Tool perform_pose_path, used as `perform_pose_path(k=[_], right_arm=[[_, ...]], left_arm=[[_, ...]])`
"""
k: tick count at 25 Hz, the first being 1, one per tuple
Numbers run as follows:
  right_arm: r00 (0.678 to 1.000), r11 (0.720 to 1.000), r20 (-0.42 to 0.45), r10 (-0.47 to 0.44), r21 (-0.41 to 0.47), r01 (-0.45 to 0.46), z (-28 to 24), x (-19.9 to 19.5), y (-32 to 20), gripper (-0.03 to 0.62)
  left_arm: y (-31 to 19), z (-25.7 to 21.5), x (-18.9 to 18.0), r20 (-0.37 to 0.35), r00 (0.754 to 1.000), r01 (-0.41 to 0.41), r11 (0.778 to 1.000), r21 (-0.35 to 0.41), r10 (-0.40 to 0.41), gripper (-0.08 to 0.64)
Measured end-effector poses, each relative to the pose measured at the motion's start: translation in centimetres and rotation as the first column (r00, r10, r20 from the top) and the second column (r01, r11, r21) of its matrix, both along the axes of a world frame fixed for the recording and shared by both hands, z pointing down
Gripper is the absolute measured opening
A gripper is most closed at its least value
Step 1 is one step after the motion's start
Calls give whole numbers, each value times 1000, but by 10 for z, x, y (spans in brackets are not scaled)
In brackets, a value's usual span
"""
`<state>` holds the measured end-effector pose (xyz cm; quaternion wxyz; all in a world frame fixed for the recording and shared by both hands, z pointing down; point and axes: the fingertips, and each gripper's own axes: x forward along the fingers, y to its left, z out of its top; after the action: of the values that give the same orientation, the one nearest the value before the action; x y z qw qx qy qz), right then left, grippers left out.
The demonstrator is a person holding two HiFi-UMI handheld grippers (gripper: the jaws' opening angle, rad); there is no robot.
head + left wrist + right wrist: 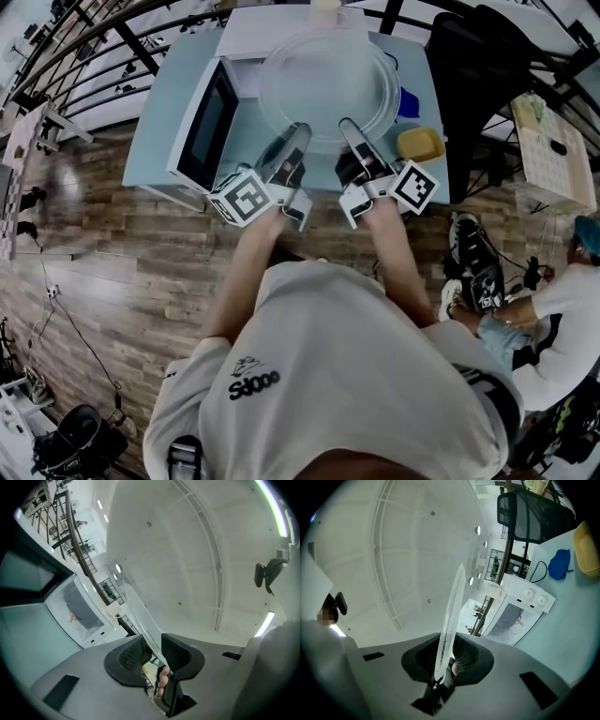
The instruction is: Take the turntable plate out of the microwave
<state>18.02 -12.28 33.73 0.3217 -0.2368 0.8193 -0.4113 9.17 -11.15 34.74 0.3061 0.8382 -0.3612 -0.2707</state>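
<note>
The clear glass turntable plate hangs in the air over the table, in front of the open white microwave. My left gripper is shut on the plate's near rim at the left, and my right gripper is shut on the same rim at the right. In the left gripper view the plate runs edge-on between the dark pads of the left gripper. In the right gripper view the rim stands upright in the right gripper. The microwave's cavity gapes behind.
The light blue table bears the microwave, a yellow object and a blue one at the right. A black chair stands beyond the table's right end. A seated person is at the far right, on the wooden floor.
</note>
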Motion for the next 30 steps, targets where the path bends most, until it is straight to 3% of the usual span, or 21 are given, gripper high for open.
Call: perform_pose_path(k=[6,13,19,30], right_arm=[[1000,999,-21,-6,50,7,-3,0,1,34],[1000,996,14,-19,82,18,8,3,1,32],[999,995,-33,-24,91,27,16,0,-1,32],[999,996,-28,-35,83,37,23,0,-4,32]], left_arm=[[3,-1,2,43,999,-19,999,41,17,117],[5,8,5,162,987,-36,984,173,7,145],[4,21,5,166,986,-35,988,150,10,147],[1,27,5,179,984,-38,989,141,12,147]])
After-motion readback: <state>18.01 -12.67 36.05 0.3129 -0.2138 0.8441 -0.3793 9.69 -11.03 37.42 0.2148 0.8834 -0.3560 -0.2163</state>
